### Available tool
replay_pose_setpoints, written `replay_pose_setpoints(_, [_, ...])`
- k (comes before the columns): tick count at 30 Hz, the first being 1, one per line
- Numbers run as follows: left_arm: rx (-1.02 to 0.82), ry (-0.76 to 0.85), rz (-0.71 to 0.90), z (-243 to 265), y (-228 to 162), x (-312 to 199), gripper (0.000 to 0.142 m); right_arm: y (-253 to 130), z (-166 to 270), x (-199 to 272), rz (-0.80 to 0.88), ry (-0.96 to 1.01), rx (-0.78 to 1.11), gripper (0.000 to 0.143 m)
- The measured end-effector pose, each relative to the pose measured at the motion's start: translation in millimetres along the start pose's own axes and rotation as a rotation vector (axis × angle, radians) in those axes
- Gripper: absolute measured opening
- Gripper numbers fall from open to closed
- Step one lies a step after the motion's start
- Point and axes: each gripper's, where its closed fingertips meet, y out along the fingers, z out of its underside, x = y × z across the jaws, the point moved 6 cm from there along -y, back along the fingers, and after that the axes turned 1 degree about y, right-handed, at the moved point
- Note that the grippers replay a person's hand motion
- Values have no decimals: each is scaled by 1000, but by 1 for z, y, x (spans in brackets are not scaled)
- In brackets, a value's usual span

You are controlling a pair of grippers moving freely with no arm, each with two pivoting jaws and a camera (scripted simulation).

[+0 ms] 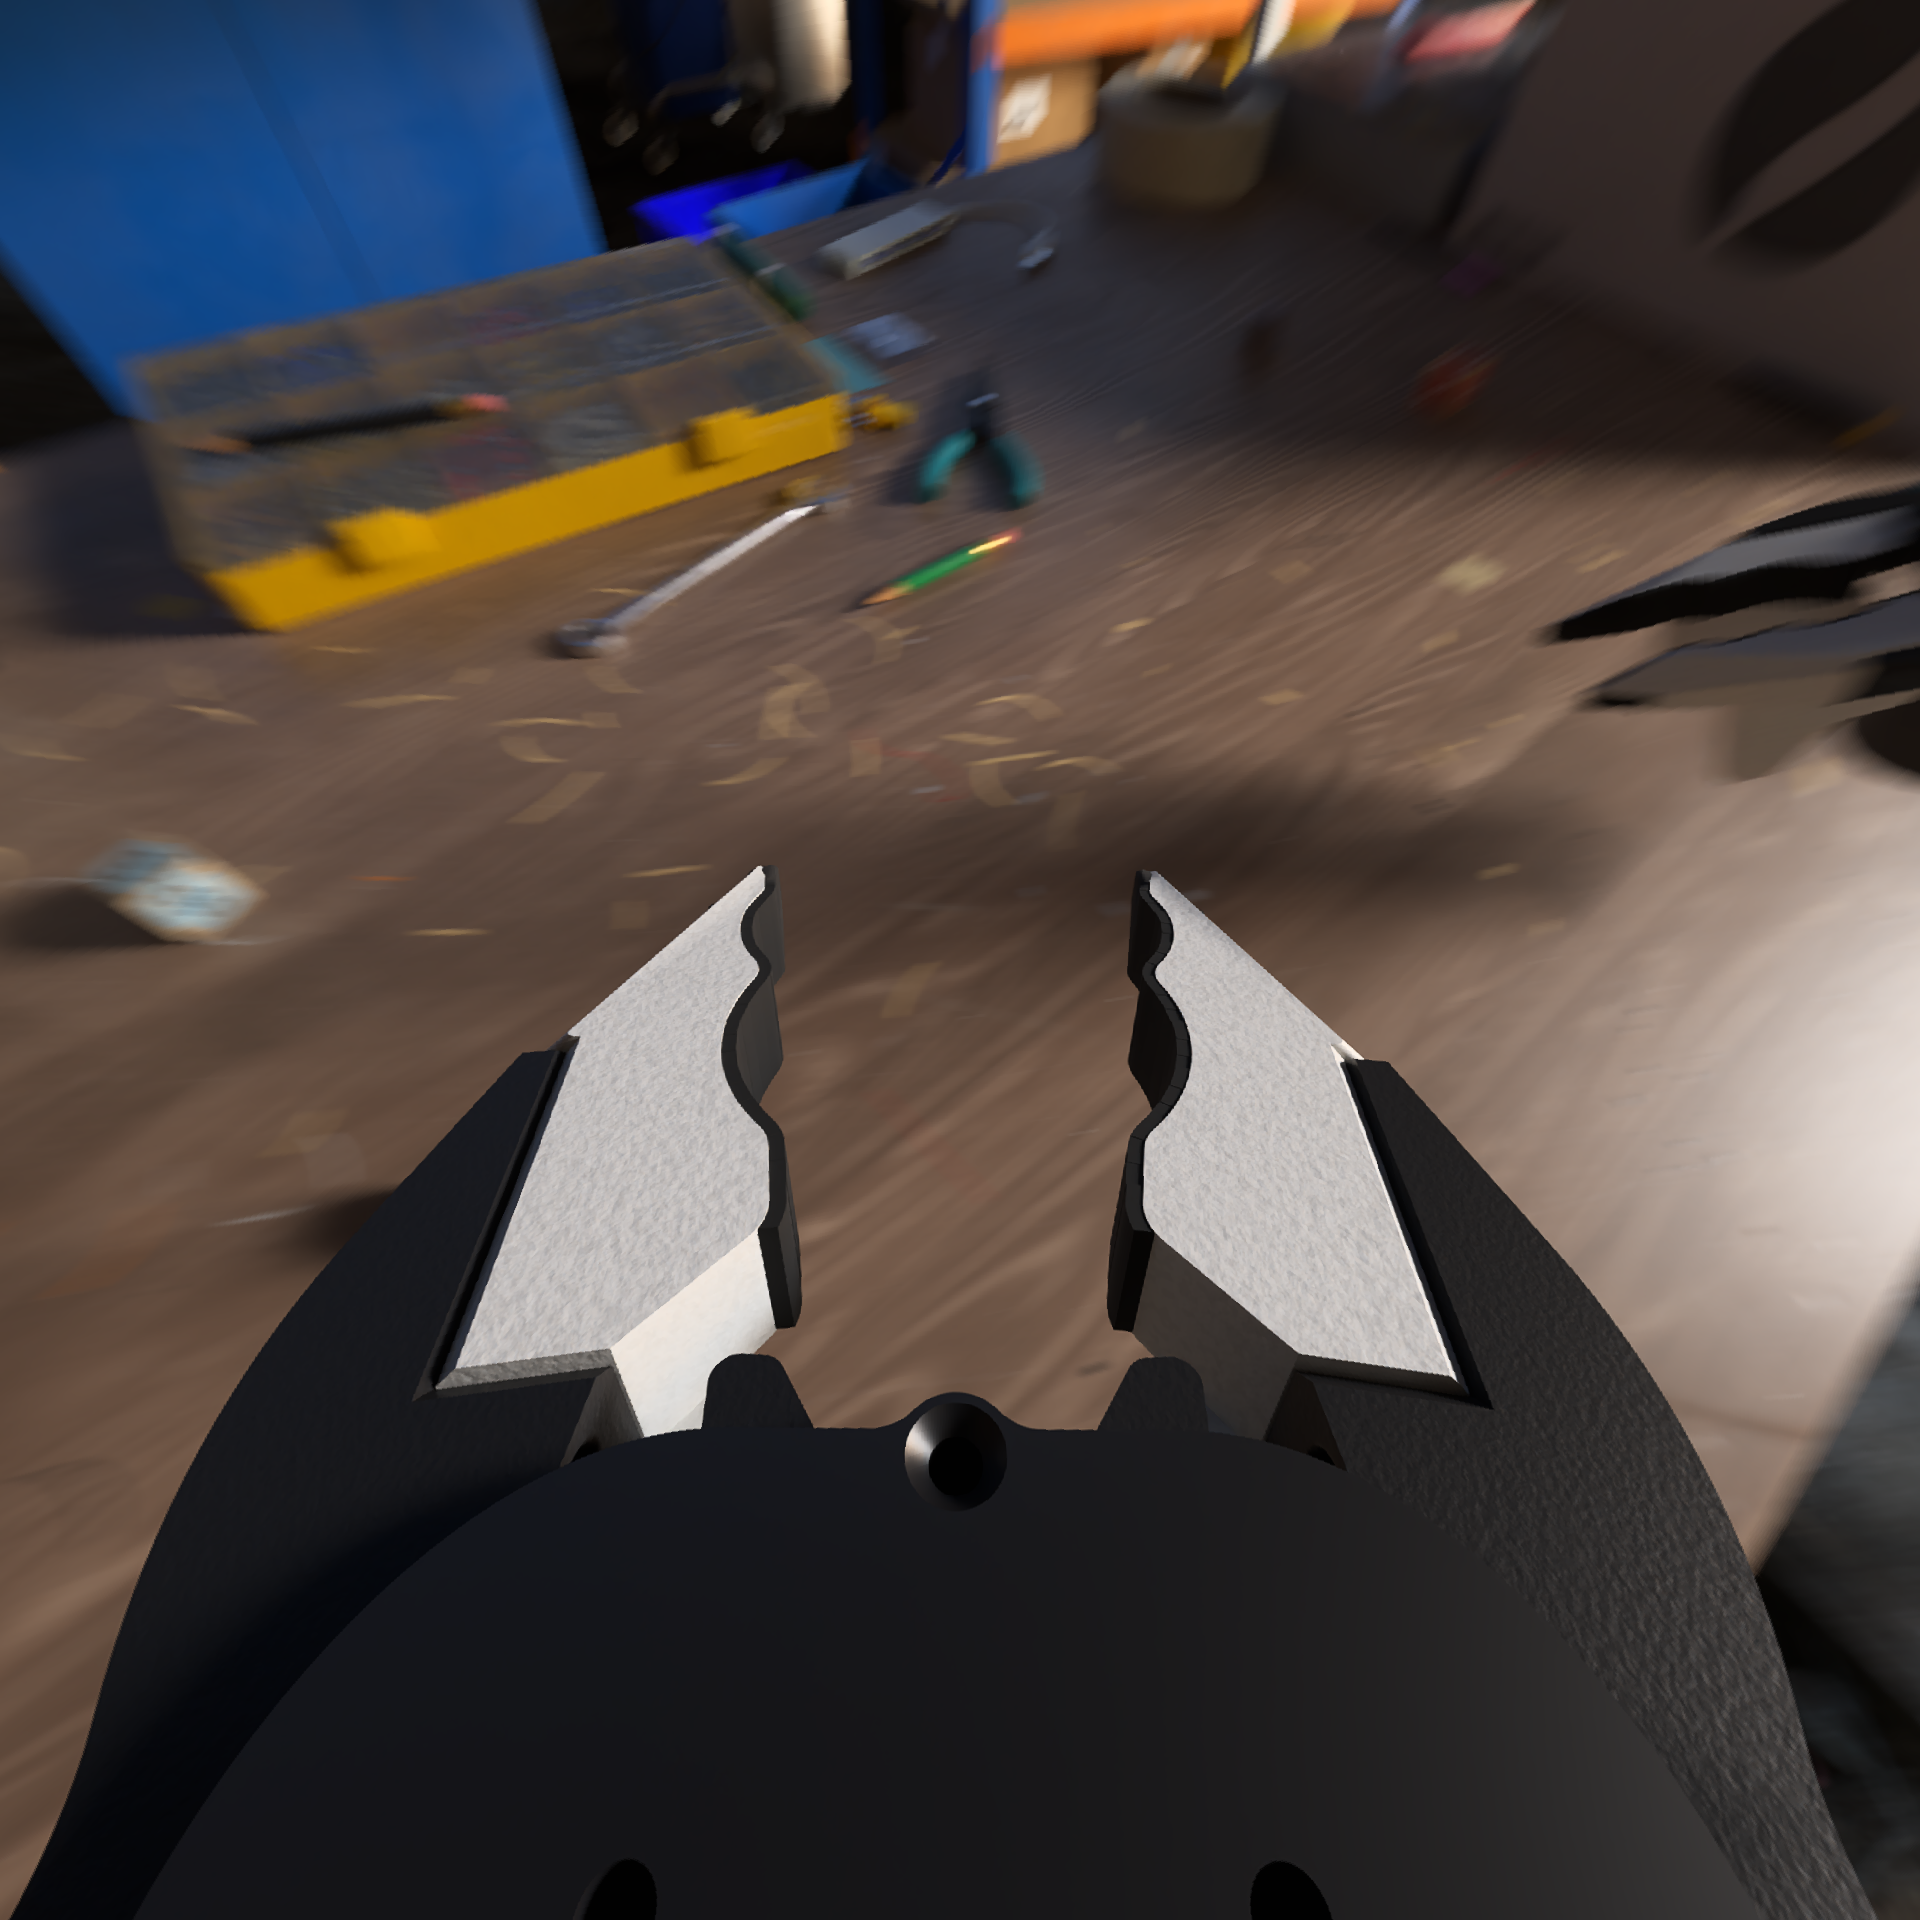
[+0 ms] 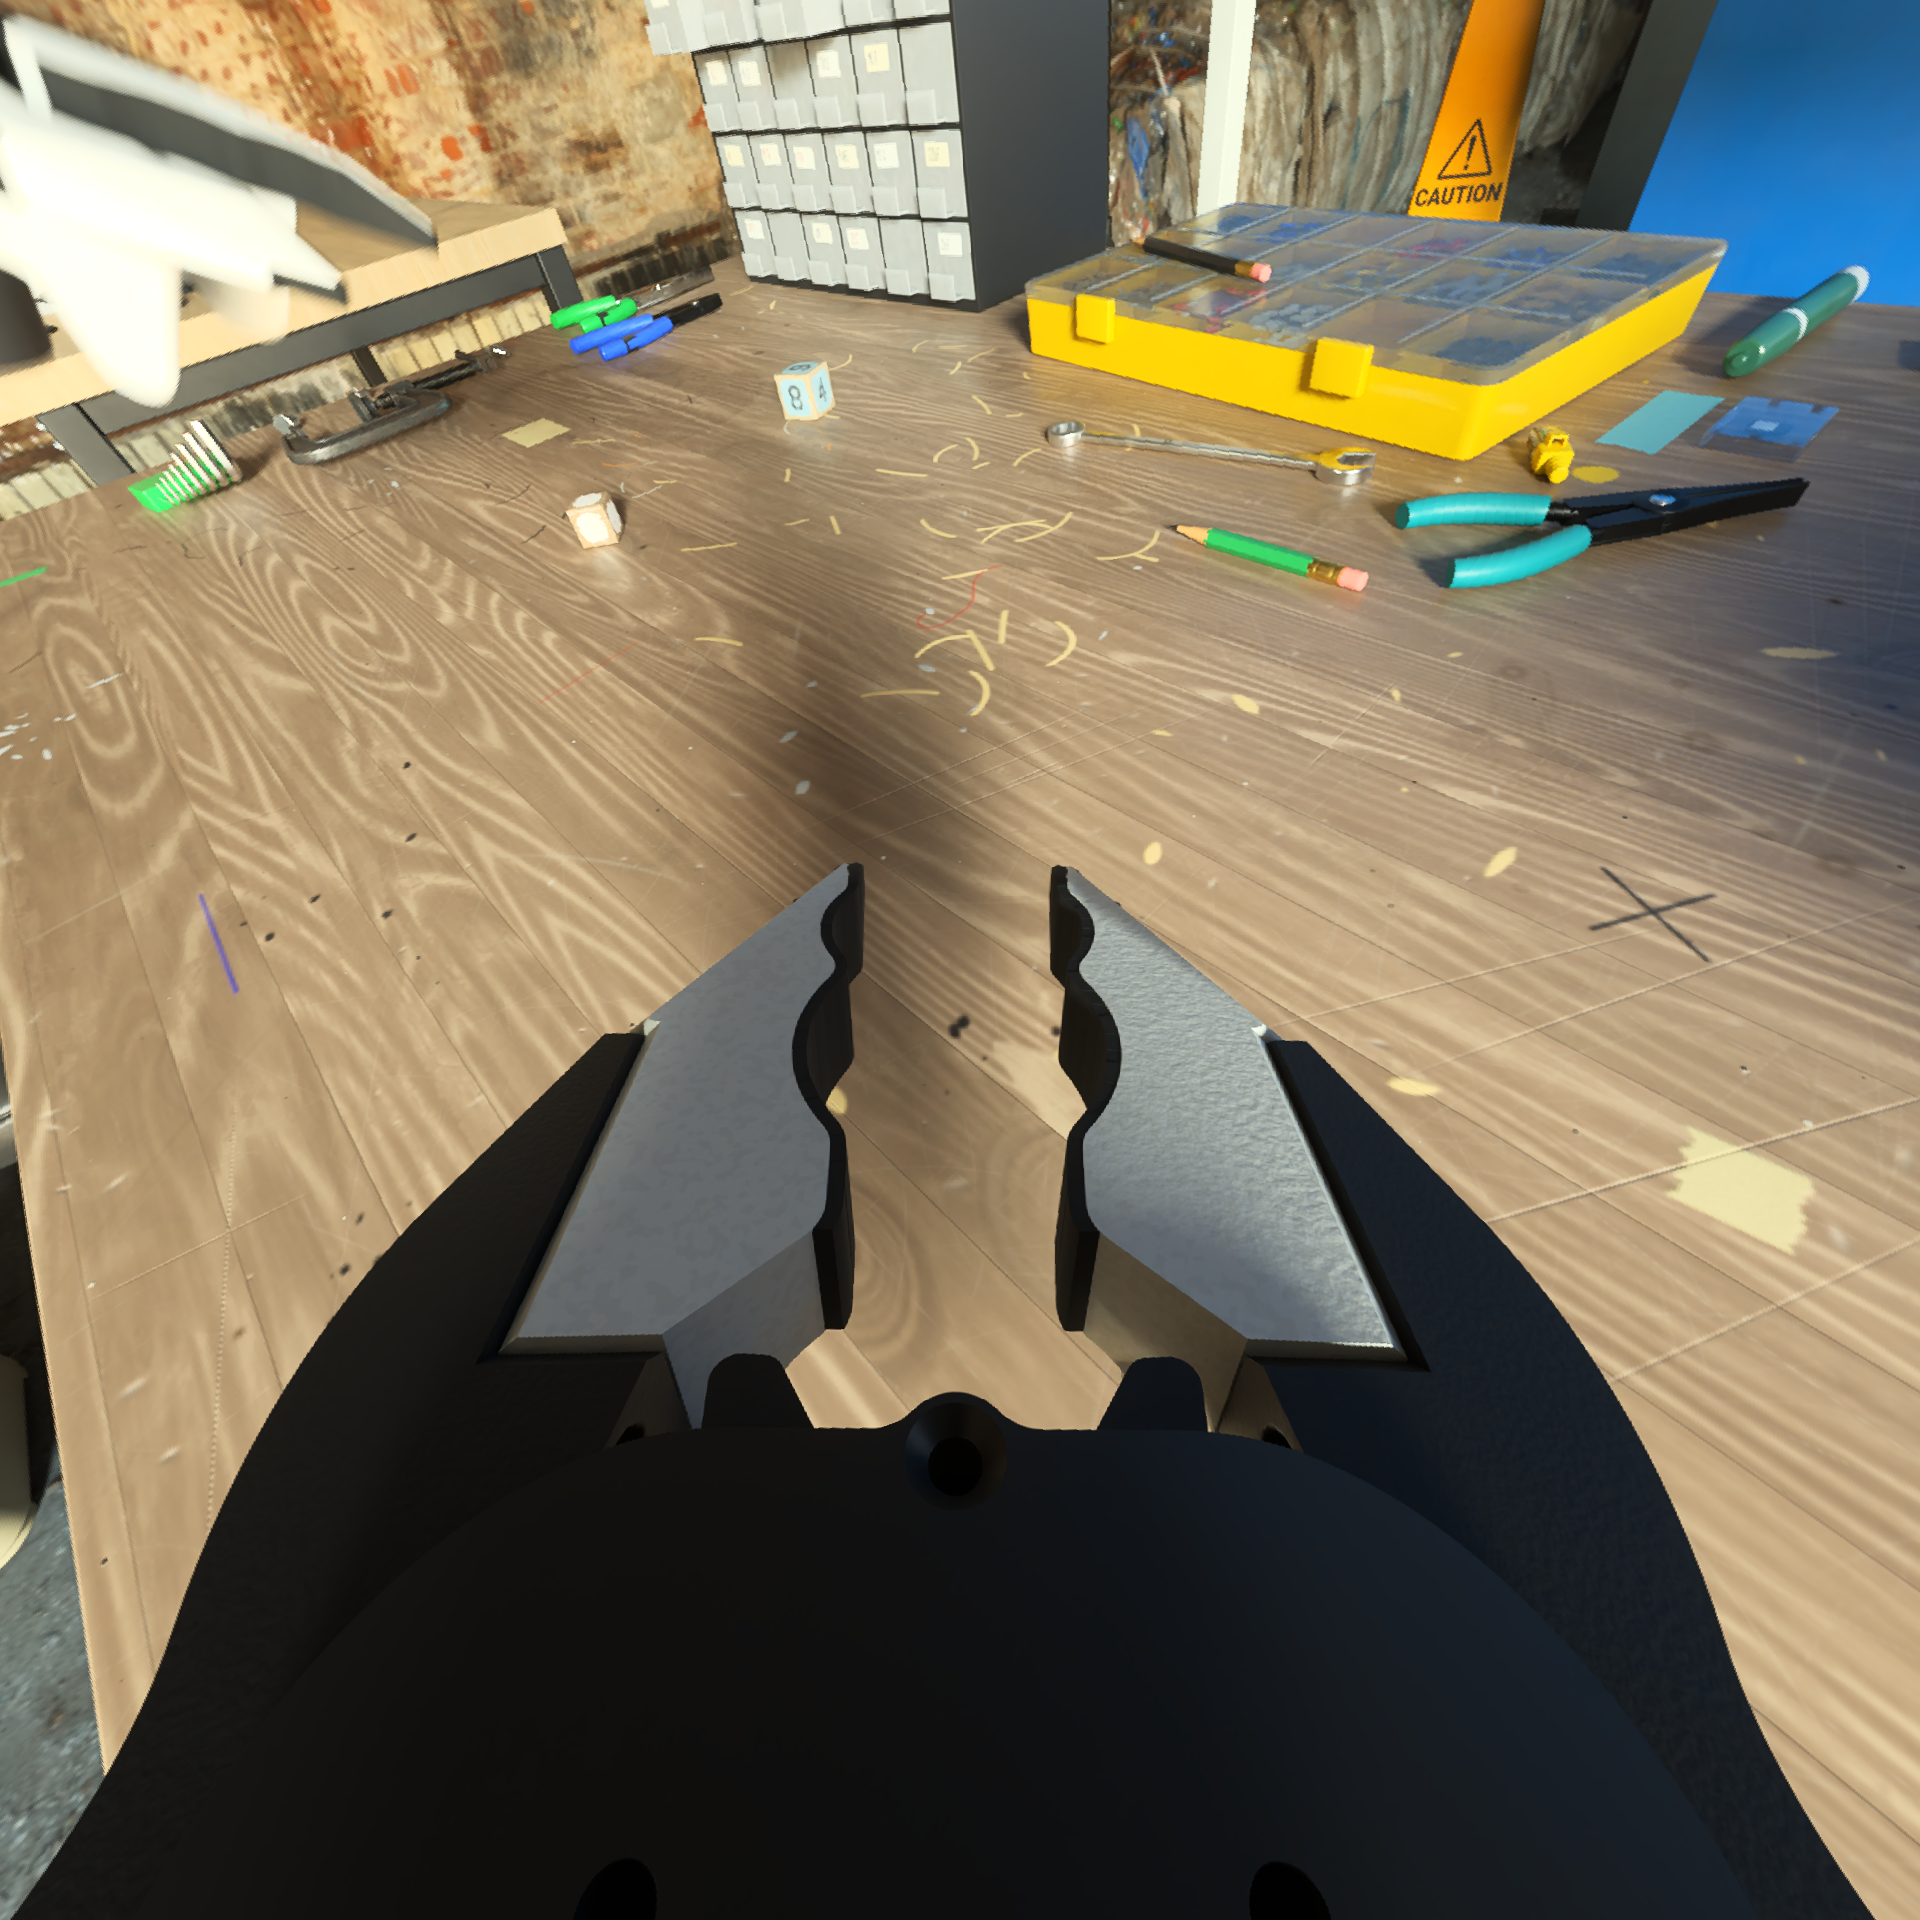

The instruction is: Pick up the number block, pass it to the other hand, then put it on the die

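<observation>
The number block (image 2: 803,390), a pale blue cube with numerals on its faces, stands on the wooden bench far ahead of my right gripper (image 2: 956,871), which is open and empty above the bench. The die (image 2: 594,520), a small beige cube with rounded corners, lies to the block's left and nearer, apart from it. My left gripper (image 1: 956,878) is open and empty; its view is motion-blurred. A pale blue cube (image 1: 171,888), seemingly the number block, lies far to its left. The left gripper also shows blurred in the right wrist view (image 2: 156,239), and the right gripper in the left wrist view (image 1: 1766,623).
A yellow organiser box (image 2: 1351,343) with a clear lid sits at the back right, with a wrench (image 2: 1205,449), a green pencil (image 2: 1273,556) and teal pliers (image 2: 1558,525) in front of it. A C-clamp (image 2: 358,421), markers (image 2: 623,322) and a drawer cabinet (image 2: 852,156) stand at the back left.
</observation>
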Motion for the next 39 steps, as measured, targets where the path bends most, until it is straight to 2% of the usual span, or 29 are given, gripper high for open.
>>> replay_pose_setpoints(3, [154,236,-226,-33,-10,72,61,4,0,4,-9,-24,8,32])
replay_pose_setpoints(4, [207,319,-255,-40,-6,96,58,6,0,5,-11,-38,16,32])
replay_pose_setpoints(6, [362,435,-193,-42,13,140,58,9,0,9,-9,-69,31,32])
replay_pose_setpoints(10, [716,573,-97,-18,65,209,68,15,1,14,-14,-104,53,32])
replay_pose_setpoints(14, [883,737,-78,6,109,250,69,17,2,14,-19,-85,68,31])
replay_pose_setpoints(20, [980,675,-38,22,147,283,72,20,-2,21,-81,-33,68,31])
replay_pose_setpoints(21, [983,644,-9,25,151,284,67,21,-1,21,-84,-36,70,33])
replay_pose_setpoints(23, [984,600,47,29,153,283,43,21,-1,20,-88,-38,79,39])
replay_pose_setpoints(26, [1032,531,79,30,144,279,29,20,-2,18,-95,-24,79,48])
replay_pose_setpoints(30, [916,519,16,18,113,269,29,13,-5,17,-96,-26,53,49])
replay_pose_setpoints(33, [651,447,-104,-12,74,251,29,7,-9,16,-82,-51,34,48])
replay_pose_setpoints(36, [286,270,-157,-35,29,216,29,-3,-16,10,-57,-88,2,48])
replay_pose_setpoints(39, [-34,-5,-72,-28,-5,174,29,-8,-19,0,-59,-77,-10,48])
